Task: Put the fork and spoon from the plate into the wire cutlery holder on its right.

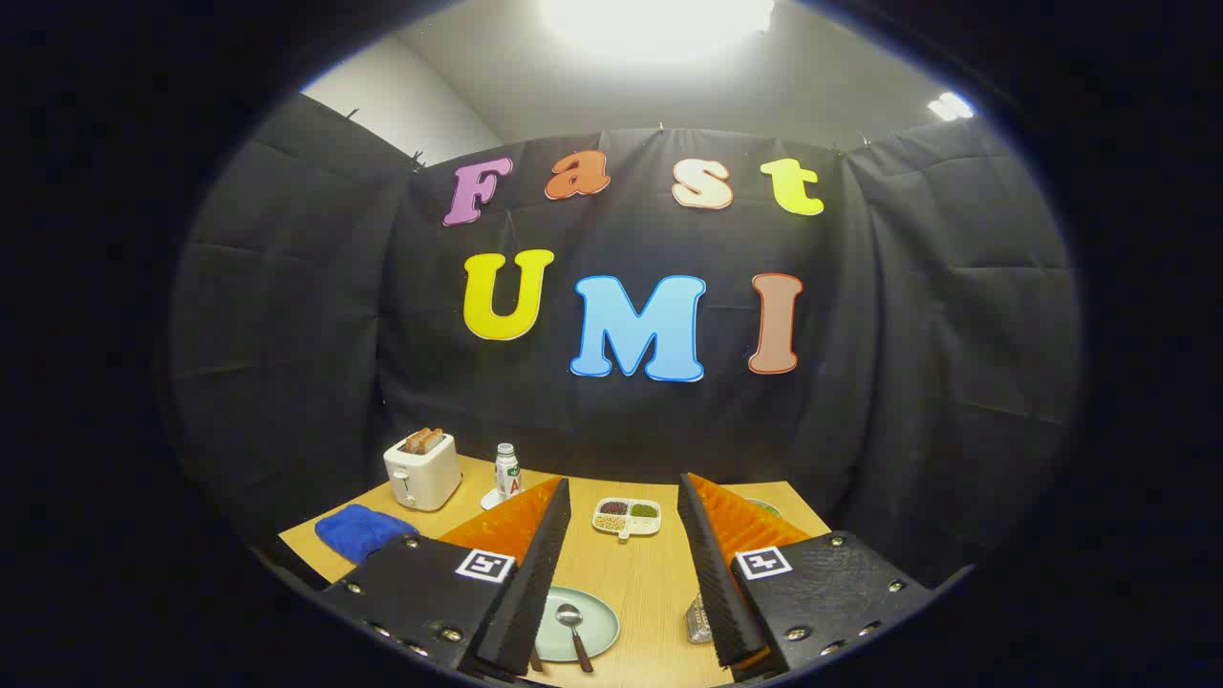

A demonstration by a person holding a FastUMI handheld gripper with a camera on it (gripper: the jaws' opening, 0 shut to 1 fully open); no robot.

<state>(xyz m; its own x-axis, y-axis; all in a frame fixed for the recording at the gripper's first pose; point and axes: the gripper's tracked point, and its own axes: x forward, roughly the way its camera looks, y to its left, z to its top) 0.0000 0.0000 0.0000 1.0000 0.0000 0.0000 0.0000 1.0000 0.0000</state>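
A pale green plate point(594, 617) lies on the wooden table low between my fingers, close to the left one. On it rests a spoon point(573, 631) with its bowl pointing away from me; the left finger hides the plate's left part, and a dark handle end peeks out beside it. The wire cutlery holder point(698, 623) stands to the plate's right, mostly hidden behind the right finger. My gripper point(623, 489) is open, held well above the table, with nothing between its fingers.
Beyond the fingers sits a small white divided dish point(627, 516) with beans. Further left stand a white toaster point(422, 469) with bread, a small bottle point(507, 470) and a blue cloth point(361, 531). The booth's black wall closes off the table's far side.
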